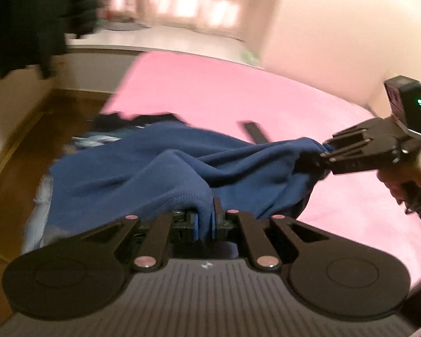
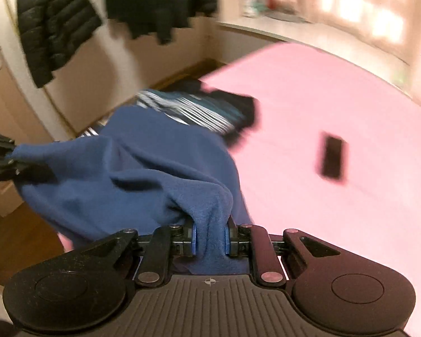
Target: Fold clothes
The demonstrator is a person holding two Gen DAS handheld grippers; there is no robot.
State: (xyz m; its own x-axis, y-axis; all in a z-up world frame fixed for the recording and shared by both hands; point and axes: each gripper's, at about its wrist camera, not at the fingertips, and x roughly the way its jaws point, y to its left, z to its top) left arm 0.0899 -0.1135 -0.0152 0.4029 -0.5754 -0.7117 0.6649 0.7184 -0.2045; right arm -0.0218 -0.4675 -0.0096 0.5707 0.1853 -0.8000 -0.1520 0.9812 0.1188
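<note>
Over a bed (image 1: 238, 104) covered in a pink sheet, a blue garment (image 1: 143, 168) hung stretched between the two tools, its far part draped down onto the bed's left edge and over a heap of other clothes there. Beside the bed ran a wooden floor (image 1: 42, 129), and dark jackets (image 2: 56, 22) hung against the wall beyond it. That heap, a striped top (image 2: 188, 106) among darker pieces, lay at the bed's corner, partly under the blue cloth. On the open sheet, well apart from the clothes, lay a small black flat object (image 2: 332, 158), too blurred to identify. The left hand-held gripper (image 1: 205, 224) was closed narrow on a hemmed edge of the garment, the cloth pinched between its blue pads (image 1: 195, 224). The right hand-held gripper (image 2: 209, 238) likewise clamped a bunched fold of the same cloth between its pads. In the left view the right tool appeared from the side, held by a hand (image 1: 407, 179), with a green light (image 1: 420, 101) lit on its top. Both views were smeared by motion blur.
</note>
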